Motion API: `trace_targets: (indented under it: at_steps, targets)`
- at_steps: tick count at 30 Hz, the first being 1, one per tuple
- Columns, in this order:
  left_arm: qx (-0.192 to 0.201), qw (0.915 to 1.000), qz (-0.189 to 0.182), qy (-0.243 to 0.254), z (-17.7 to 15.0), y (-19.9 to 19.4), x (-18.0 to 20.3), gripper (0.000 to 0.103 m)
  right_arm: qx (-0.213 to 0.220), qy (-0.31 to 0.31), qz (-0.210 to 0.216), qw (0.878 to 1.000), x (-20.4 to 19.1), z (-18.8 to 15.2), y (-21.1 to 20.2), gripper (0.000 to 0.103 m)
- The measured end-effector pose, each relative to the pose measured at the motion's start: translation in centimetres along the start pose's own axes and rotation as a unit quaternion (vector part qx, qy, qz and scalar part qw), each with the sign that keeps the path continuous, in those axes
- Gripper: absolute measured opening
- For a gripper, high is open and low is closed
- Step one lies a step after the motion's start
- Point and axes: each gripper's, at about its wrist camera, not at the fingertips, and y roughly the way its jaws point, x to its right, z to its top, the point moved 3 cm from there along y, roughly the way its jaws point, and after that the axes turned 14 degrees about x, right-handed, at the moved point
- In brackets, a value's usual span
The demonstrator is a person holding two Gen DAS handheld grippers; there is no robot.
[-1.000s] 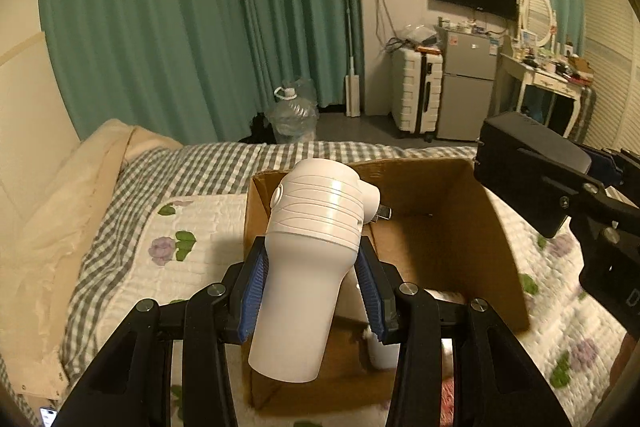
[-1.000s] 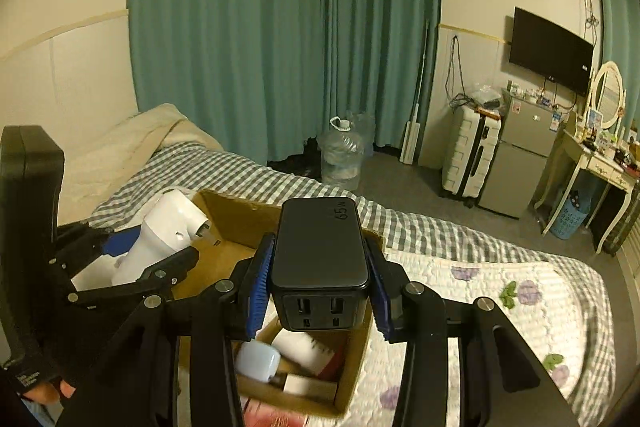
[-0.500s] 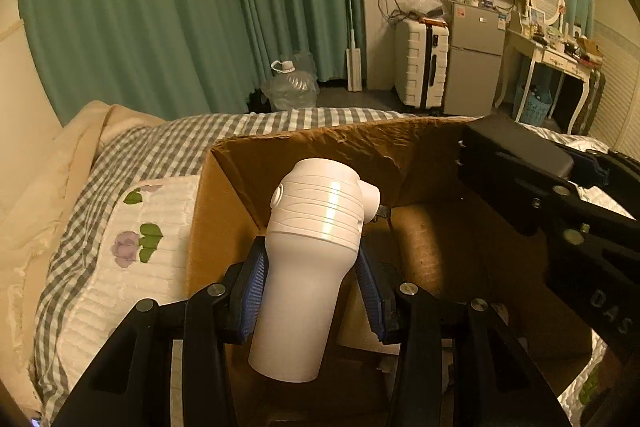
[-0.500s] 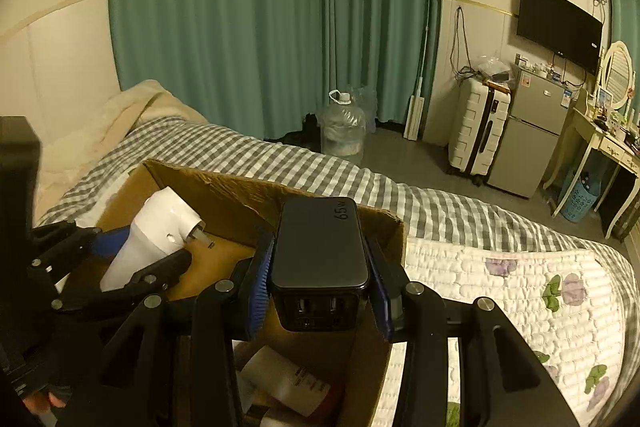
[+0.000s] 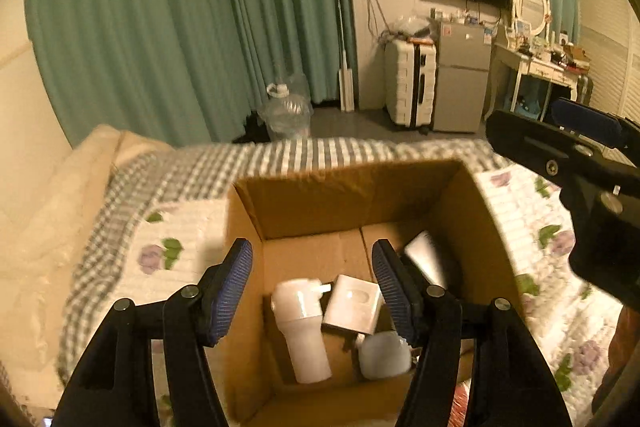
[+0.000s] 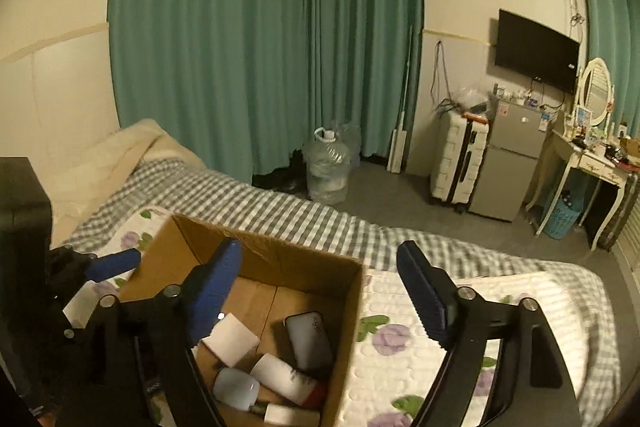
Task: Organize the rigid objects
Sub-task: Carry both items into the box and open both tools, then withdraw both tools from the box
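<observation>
The cardboard box sits open on the bed, low and centre in both wrist views, and holds the gathered things. In the left wrist view a white handheld device with a ribbed head lies on the box floor near the lower centre, just beside a white square box; a pale rounded bottle lies below that, and a dark power bank leans against the right inner wall. In the right wrist view the power bank lies against the box's right wall, with a white tube with a red end and the pale bottle lower in the frame. The left gripper hangs over the box with its blue-padded fingers spread wide and nothing between them. The right gripper is likewise spread and empty, its left finger over the box and its right one over the floral quilt. Teal curtains fill the upper centre, with a water jug on the floor below them.
</observation>
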Motion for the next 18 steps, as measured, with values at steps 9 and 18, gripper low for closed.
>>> trace_targets:
  at_steps: [9, 18]
  targets:
    - [0.05, 0.9986, 0.011, -0.016, 2.0, -9.8, -1.8, 0.071, 0.018, -0.008, -0.02, 1.0, 1.1, 4.0, -10.8, 0.096]
    - [0.056, 0.9979, 0.018, -0.028, -1.7, -15.2, -3.4, 0.071, -0.001, -0.015, -0.023, 1.0, 0.3, 0.6, -17.8, 0.103]
